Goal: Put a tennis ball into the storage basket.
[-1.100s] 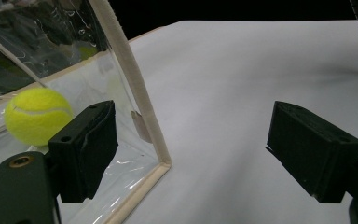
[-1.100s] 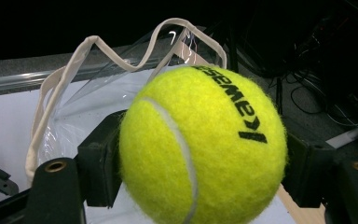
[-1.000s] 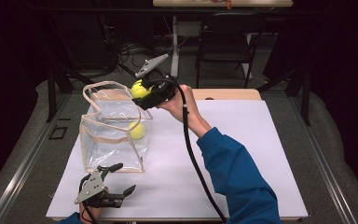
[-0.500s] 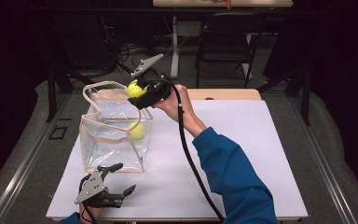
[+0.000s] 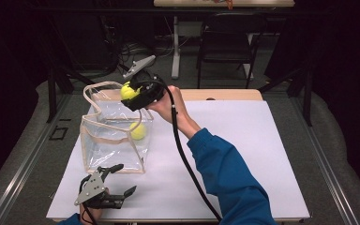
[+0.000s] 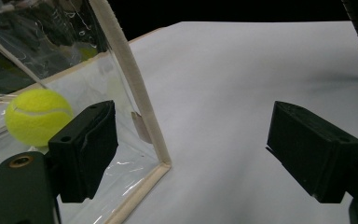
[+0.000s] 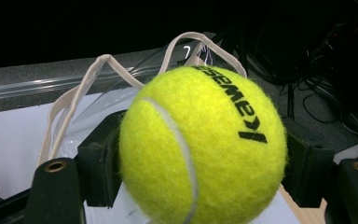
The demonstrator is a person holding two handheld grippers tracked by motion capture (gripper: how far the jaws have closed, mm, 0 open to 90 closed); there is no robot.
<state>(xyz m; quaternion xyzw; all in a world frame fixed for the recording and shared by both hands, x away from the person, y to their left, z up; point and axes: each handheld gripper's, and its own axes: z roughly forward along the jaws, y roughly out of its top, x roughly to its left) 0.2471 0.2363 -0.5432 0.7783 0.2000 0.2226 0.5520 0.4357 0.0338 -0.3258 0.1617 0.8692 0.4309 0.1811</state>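
Over the last second the right tool [image 5: 132, 93], clenched on a tennis ball [image 5: 129, 91], has edged leftward in the high view and now hangs above the open mouth of the clear bag [image 5: 115, 140] in the upper left of the frame; to my eye the drop is nearly ready. The ball is bright yellow and fuzzy, with a pale seam and black lettering, pinched between both black pads. A second ball [image 5: 138, 131] already lies inside the bag. The left tool [image 5: 108, 187] rests released, jaws wide apart, low at the lower left of the white surface [image 5: 243, 154], just beside the bag's near corner.
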